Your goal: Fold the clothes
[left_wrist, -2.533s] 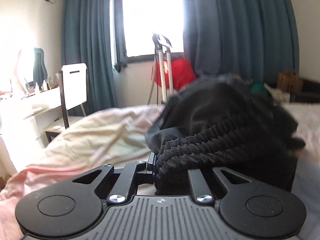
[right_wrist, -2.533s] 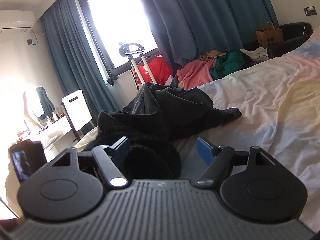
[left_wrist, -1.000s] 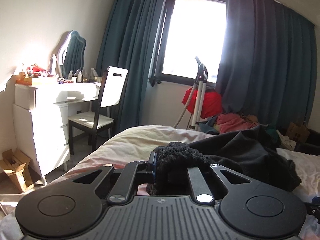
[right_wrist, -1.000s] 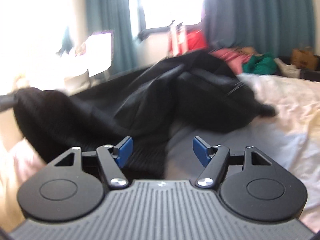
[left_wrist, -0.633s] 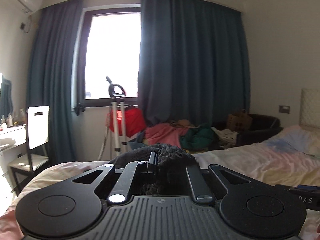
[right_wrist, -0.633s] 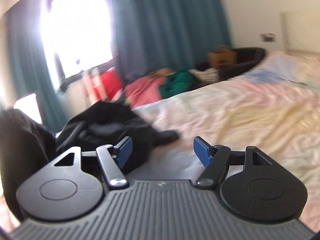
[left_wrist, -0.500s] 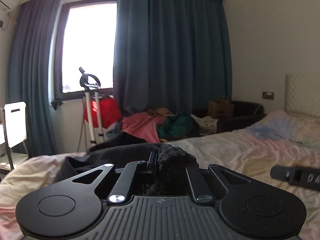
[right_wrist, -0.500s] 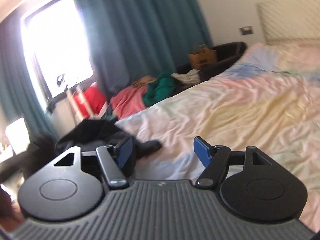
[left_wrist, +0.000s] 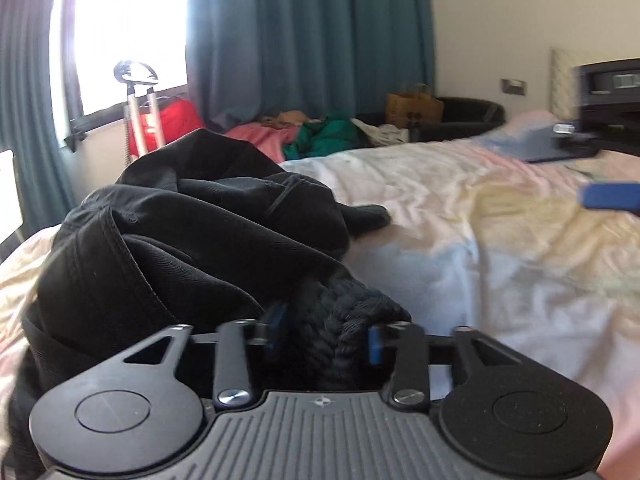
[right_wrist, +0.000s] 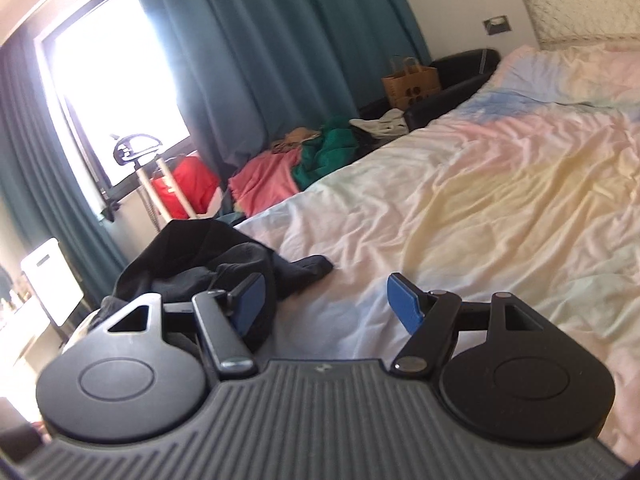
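A black garment (left_wrist: pixel 200 232) lies crumpled in a heap at the left end of the bed (left_wrist: pixel 480 240). Its thick knitted hem (left_wrist: pixel 340 316) sits between the blue pads of my left gripper (left_wrist: pixel 325 334). The jaws are opening, and the knit still fills the gap between them. My right gripper (right_wrist: pixel 324 304) stands open over the bare sheet (right_wrist: pixel 480 200) with nothing between its pads, and the black garment (right_wrist: pixel 192 264) lies just left of its left finger. In the left wrist view the right gripper's blue pad (left_wrist: pixel 608 196) shows at the far right.
Beyond the bed lie pink and green clothes (right_wrist: pixel 296 172), a red bag (right_wrist: pixel 184 188) and a steamer stand (right_wrist: pixel 138 148) by the window. A paper bag (right_wrist: pixel 412 84) sits on a black armchair (right_wrist: pixel 460 76). A white chair (right_wrist: pixel 48 284) is at the left, a padded headboard (right_wrist: pixel 576 4) at the right.
My left gripper has swung round and sunk to the bed with the garment, and its jaws have parted from the knitted hem. The right gripper has turned toward the open sheet and stays open.
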`<state>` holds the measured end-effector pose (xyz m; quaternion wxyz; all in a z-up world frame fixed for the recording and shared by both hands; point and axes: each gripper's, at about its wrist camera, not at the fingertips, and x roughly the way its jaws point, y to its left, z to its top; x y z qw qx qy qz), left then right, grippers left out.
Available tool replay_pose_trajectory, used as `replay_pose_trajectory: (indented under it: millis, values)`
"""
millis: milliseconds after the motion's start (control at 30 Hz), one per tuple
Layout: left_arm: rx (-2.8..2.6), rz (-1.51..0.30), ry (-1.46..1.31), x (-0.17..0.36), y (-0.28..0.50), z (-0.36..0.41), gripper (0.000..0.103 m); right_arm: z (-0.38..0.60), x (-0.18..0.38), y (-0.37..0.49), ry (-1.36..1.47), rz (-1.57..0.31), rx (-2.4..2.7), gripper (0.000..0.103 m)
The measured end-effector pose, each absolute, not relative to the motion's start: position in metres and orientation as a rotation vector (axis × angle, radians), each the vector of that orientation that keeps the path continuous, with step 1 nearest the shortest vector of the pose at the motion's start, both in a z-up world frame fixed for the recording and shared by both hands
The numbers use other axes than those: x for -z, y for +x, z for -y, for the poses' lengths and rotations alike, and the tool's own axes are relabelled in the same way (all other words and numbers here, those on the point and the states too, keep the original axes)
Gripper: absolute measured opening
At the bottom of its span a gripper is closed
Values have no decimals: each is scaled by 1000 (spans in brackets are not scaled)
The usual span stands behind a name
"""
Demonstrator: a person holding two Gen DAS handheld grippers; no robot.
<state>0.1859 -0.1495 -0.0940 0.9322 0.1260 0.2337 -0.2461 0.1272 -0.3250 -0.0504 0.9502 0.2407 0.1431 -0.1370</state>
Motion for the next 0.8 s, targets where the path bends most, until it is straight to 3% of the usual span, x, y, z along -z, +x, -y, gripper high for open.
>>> replay_pose_trajectory:
  millis: [33,100,300,467,800]
  values:
    - [521,-475,261,88,176,139,87,321,49,126,477,-288,263,71]
    - [539,-467,259,77,155,117,96,315,44,124,457,-280,234,71]
    - [417,-485,215,59,105,43,97,280,32,128,302,-332,38,71]
    - [223,-519,139,72,91,-1,98,220,35,132,-37,-457,-184,70]
    - [135,-587,65,88,114,-27,98,146,82,147,-738,-512,-223,68]
